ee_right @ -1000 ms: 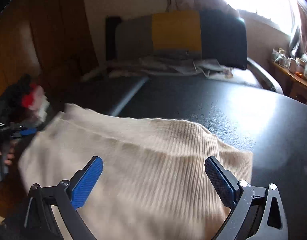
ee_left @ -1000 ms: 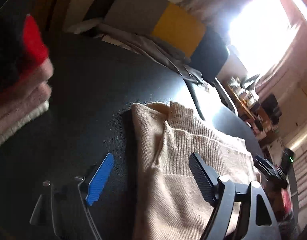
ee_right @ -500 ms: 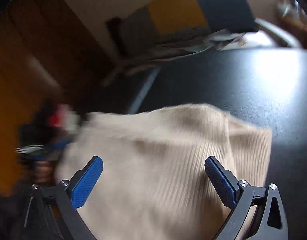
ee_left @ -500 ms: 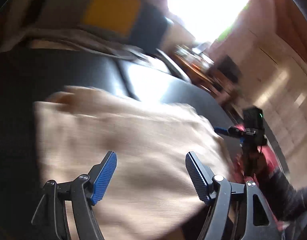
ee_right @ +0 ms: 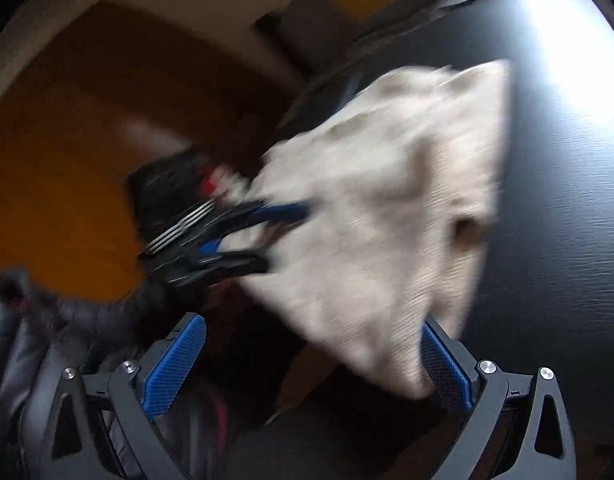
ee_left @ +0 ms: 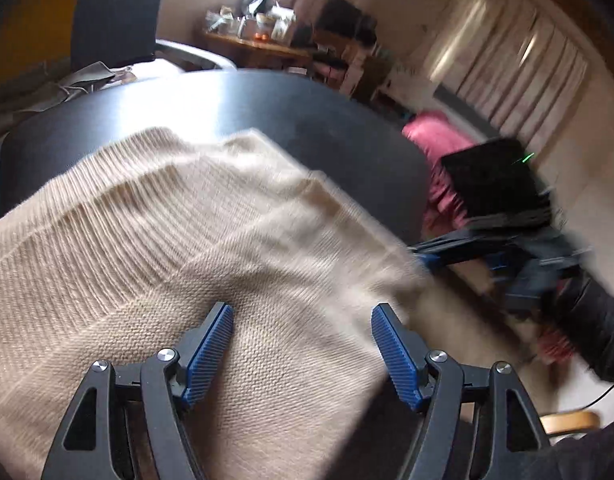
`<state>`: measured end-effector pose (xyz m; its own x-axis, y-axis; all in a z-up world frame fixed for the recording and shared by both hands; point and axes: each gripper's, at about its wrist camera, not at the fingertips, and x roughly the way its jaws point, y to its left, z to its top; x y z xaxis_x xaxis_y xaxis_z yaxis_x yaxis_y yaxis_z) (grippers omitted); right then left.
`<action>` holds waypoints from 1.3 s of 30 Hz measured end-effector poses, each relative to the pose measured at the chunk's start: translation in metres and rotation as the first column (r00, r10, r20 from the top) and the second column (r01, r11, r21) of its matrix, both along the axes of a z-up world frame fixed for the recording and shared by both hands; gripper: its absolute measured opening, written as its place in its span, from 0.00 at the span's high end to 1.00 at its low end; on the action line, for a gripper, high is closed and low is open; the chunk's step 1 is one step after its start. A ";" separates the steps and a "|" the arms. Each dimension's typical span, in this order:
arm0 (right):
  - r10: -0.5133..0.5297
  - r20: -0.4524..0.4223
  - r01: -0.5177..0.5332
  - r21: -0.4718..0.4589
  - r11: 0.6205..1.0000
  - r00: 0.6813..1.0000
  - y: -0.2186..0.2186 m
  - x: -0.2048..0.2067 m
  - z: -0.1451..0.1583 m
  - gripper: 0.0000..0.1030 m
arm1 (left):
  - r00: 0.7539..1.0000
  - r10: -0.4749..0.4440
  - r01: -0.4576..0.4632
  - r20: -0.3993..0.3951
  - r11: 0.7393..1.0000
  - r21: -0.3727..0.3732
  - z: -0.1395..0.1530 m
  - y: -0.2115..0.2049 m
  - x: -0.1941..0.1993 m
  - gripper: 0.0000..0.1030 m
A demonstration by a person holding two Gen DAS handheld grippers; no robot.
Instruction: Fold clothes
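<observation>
A beige knit sweater [ee_left: 195, 240] lies folded on the black table [ee_left: 307, 112], its near edge hanging over the table's front. My left gripper [ee_left: 303, 312] is open just above that near edge, and the cloth shows between its blue pads [ee_left: 211, 344] without being pinched. In the blurred right wrist view the sweater [ee_right: 387, 200] fills the middle. My right gripper [ee_right: 311, 322] stands wide open at its near corner, with the right pad [ee_right: 443, 364] against the cloth. Each gripper shows in the other's view: the right gripper [ee_left: 447, 252] and the left gripper [ee_right: 267, 216].
A stack of folded clothes [ee_right: 211, 184] with red and black sits behind the left gripper. A pink cloth [ee_left: 439, 140] lies past the table's right end. Grey garments [ee_left: 67, 88] drape a chair at the back. A person's dark padded sleeve [ee_right: 35, 320] is at lower left.
Both views have swung quickly. The left gripper moved from the sweater's left side to its near edge and its jaws narrowed slightly. The right gripper turned left toward the sweater's near corner.
</observation>
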<state>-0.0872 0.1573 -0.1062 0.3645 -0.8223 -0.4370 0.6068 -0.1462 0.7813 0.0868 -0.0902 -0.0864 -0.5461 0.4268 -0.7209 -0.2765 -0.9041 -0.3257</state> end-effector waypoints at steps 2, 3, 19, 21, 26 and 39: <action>0.115 -0.002 -0.114 0.062 0.992 0.993 -0.010 0.011 -0.005 0.00 | 1.000 0.000 0.000 -0.009 1.000 -0.023 -0.002 0.004 0.003 0.29; 0.125 -0.052 -0.115 0.158 0.981 0.991 -0.015 0.014 -0.009 0.00 | 1.000 0.003 -0.003 -0.009 1.000 -0.028 -0.001 0.005 0.004 0.29; 0.126 -0.704 0.199 0.360 0.912 0.699 -0.074 0.074 0.062 0.00 | 0.879 0.475 -0.476 -0.034 0.879 -0.023 0.038 -0.130 0.140 0.28; 0.117 -0.704 0.188 0.339 0.922 0.700 -0.094 0.081 0.060 0.00 | 0.840 0.543 -0.543 -0.018 0.839 -0.022 0.031 -0.152 0.158 0.28; 0.124 -0.681 0.114 0.294 0.949 0.722 -0.131 0.102 0.063 0.00 | 0.790 0.613 -0.613 -0.008 0.789 -0.040 0.019 -0.174 0.189 0.28; 0.079 -0.628 0.200 0.361 0.911 0.774 -0.166 0.091 0.012 0.00 | 0.699 0.715 -0.707 -0.017 0.695 0.132 0.019 -0.225 0.233 0.26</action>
